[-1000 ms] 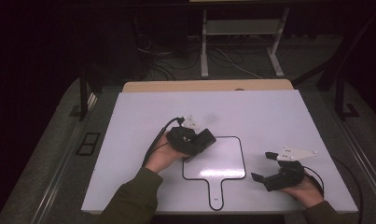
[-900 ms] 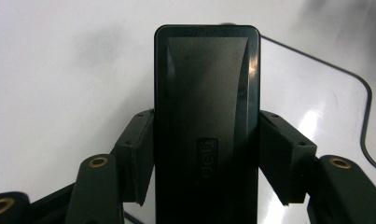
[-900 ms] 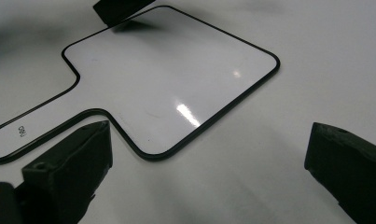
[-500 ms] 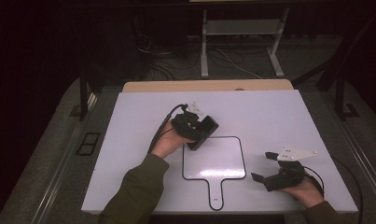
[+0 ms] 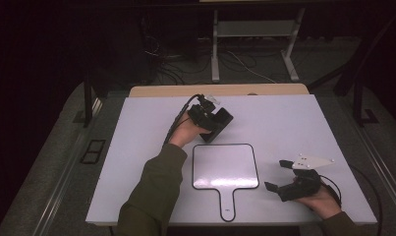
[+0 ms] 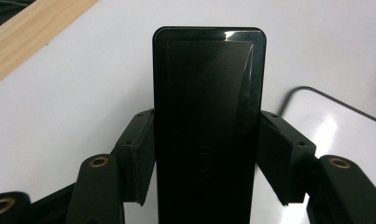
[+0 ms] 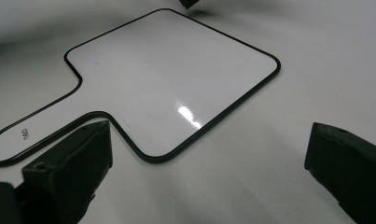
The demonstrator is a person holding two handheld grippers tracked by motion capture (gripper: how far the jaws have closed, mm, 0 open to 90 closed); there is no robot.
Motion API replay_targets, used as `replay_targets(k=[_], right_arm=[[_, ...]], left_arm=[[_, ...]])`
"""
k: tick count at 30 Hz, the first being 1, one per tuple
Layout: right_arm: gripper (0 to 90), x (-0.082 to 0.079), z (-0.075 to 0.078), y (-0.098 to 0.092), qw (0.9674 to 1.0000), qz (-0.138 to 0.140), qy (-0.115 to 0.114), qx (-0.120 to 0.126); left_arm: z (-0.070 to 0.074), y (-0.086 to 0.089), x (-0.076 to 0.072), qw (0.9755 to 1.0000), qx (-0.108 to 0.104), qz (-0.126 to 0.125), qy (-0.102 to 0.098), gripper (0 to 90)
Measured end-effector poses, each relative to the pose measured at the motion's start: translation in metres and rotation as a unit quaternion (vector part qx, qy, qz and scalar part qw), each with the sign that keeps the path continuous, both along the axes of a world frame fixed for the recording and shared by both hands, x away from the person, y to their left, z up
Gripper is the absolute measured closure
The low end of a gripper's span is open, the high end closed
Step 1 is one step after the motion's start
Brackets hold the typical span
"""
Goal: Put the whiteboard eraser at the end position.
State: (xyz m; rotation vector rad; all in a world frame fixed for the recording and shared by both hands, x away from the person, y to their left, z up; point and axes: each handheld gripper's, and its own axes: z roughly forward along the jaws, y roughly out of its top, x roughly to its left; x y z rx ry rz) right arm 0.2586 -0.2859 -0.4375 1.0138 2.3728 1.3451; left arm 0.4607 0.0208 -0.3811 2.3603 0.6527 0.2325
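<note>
A: State the surface and room.
B: White table (image 5: 294, 123), wooden strip at its far edge; dark room, cables and a metal stand behind. A paddle-shaped whiteboard (image 5: 225, 169) lies flat near the front edge.

A: Gripper states?
B: Left gripper (image 5: 212, 123) is clamped on a flat black device (image 6: 208, 116), just beyond the whiteboard. Right gripper (image 5: 284, 177) is spread apart, empty, right of the whiteboard.

A: View differences?
B: The right gripper view shows small print on the whiteboard handle, unreadable.

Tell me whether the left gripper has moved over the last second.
Yes. The left gripper, shut on the black slab, has moved toward the table's far edge, away from the paddle-shaped outline it earlier overlapped.
</note>
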Motion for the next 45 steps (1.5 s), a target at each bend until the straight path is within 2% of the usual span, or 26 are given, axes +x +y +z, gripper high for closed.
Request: replay_targets(k=[3,6,7,12,15,19,20,22,23,24,25,27,32,41,43,45], right_arm=[[0.0,0.000,0.000,0.000,1.0000,0.000,0.000,0.001],[0.0,0.000,0.000,0.000,1.0000,0.001,-0.002,0.003],[0.0,0.000,0.000,-0.001,1.0000,0.001,-0.002,0.003],[0.0,0.000,0.000,-0.001,1.0000,0.002,-0.002,0.005],[0.0,0.000,0.000,-0.001,1.0000,0.002,-0.001,0.005],[0.0,0.000,0.000,-0.001,1.0000,0.002,0.001,0.008],[0.0,0.000,0.000,-0.002,1.0000,0.001,0.001,0.007],[0.0,0.000,0.000,-0.002,1.0000,0.002,0.001,0.007],[0.0,0.000,0.000,-0.002,1.0000,0.002,0.001,0.007],[0.0,0.000,0.000,-0.002,1.0000,0.002,0.001,0.007],[0.0,0.000,0.000,-0.002,1.0000,0.002,0.001,0.007],[0.0,0.000,0.000,-0.002,1.0000,0.002,0.000,0.007],[0.0,0.000,0.000,-0.001,1.0000,0.003,0.001,0.008],[0.0,0.000,0.000,-0.001,1.0000,0.004,0.002,0.006],[0.0,0.000,-0.001,-0.001,1.0000,0.004,0.001,0.005],[0.0,0.001,-0.001,-0.001,1.0000,0.004,0.000,0.004]], left_arm=[[0.000,-0.006,0.011,0.9998,0.021,-0.004,0.002,40.3],[-0.001,-0.011,0.020,0.9996,0.027,0.005,0.004,40.3],[-0.002,-0.014,0.023,0.9996,0.020,0.016,0.007,40.3],[-0.005,-0.019,0.038,0.9989,0.042,0.020,0.009,40.3],[-0.010,-0.022,0.043,0.9986,0.043,0.027,0.015,40.2],[-0.022,-0.027,0.048,0.9986,0.039,0.035,0.010,40.2],[-0.024,-0.028,0.049,0.9983,0.042,0.038,0.015,40.3],[-0.030,-0.029,0.049,0.9985,0.035,0.039,0.013,40.9],[-0.029,-0.027,0.049,0.9992,0.017,0.037,0.001,57.7],[-0.029,-0.026,0.050,0.9990,-0.005,0.045,0.003,64.1],[-0.028,-0.025,0.050,0.9987,-0.019,0.048,0.003,63.6],[-0.027,-0.026,0.049,0.9987,-0.018,0.048,-0.004,61.5],[-0.026,-0.025,0.048,0.9986,-0.019,0.049,-0.002,61.1],[-0.022,-0.018,0.040,0.9981,-0.043,0.045,0.003,43.6],[-0.019,-0.017,0.038,0.9983,-0.042,0.040,-0.007,41.1],[-0.016,-0.016,0.037,0.9979,-0.051,0.039,-0.009,38.4]])
